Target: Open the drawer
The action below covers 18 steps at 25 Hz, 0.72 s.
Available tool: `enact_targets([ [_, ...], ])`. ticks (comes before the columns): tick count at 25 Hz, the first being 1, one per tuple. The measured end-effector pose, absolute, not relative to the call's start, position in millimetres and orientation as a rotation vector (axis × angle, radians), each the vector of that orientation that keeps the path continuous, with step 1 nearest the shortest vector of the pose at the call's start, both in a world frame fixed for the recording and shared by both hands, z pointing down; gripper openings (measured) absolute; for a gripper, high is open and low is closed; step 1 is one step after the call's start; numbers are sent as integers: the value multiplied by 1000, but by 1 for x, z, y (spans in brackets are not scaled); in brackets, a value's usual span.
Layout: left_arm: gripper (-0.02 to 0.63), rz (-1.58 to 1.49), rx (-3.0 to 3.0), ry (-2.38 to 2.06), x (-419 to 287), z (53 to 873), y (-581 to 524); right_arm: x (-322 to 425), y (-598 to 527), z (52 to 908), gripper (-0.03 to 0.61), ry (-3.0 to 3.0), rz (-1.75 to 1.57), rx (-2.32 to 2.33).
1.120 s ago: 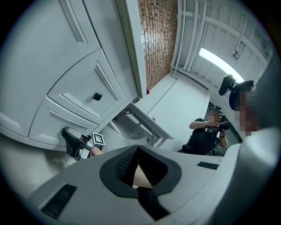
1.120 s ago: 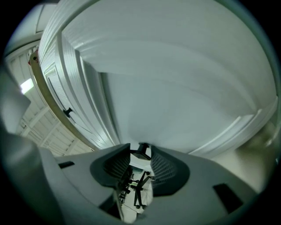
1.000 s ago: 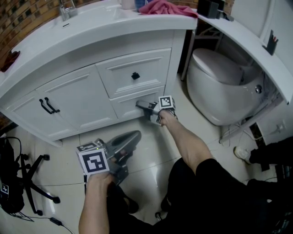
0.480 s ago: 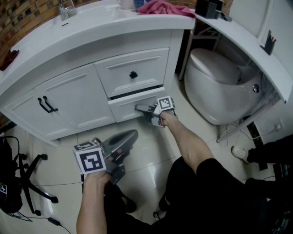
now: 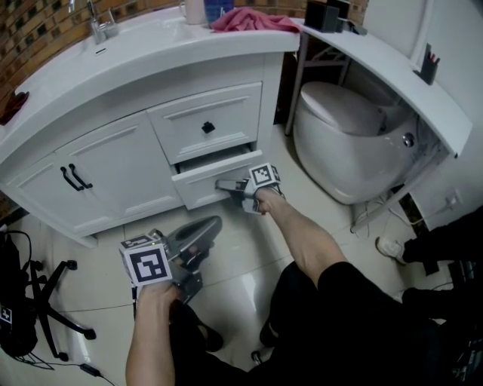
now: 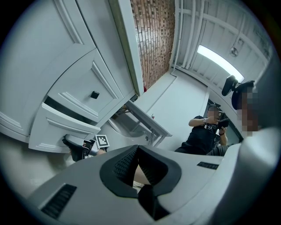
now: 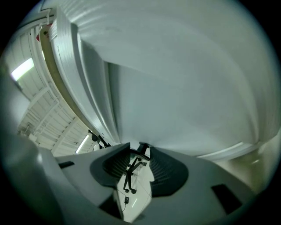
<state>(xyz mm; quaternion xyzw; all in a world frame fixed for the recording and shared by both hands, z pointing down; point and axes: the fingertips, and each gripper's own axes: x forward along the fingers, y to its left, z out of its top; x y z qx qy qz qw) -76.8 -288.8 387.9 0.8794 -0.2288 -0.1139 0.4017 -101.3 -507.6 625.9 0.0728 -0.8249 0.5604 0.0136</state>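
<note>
The lower drawer of the white vanity stands partly pulled out, with a dark gap above its front. My right gripper is at the middle of that front, shut on the drawer's small black knob, which shows between the jaw tips in the right gripper view. The left gripper view shows the same drawer out, with the right gripper on it. My left gripper hangs over the floor tiles below the drawer, shut, holding nothing. The upper drawer with its black knob is closed.
Right of the vanity stands a white toilet under a white shelf. Cabinet doors with black handles are at the left. A pink cloth lies on the counter. A black chair base is on the floor at left. A person holds a camera behind.
The lower drawer has slid out of the vanity with the right gripper on its knob, and the gap above it has widened. The left gripper has hardly moved.
</note>
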Motion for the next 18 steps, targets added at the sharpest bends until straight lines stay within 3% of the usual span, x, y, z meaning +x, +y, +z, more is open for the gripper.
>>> enact_targets([
  [18,-9,-343,2195,-487,-58,377,-270,-93,-470,625,156,-2540,1647,187],
])
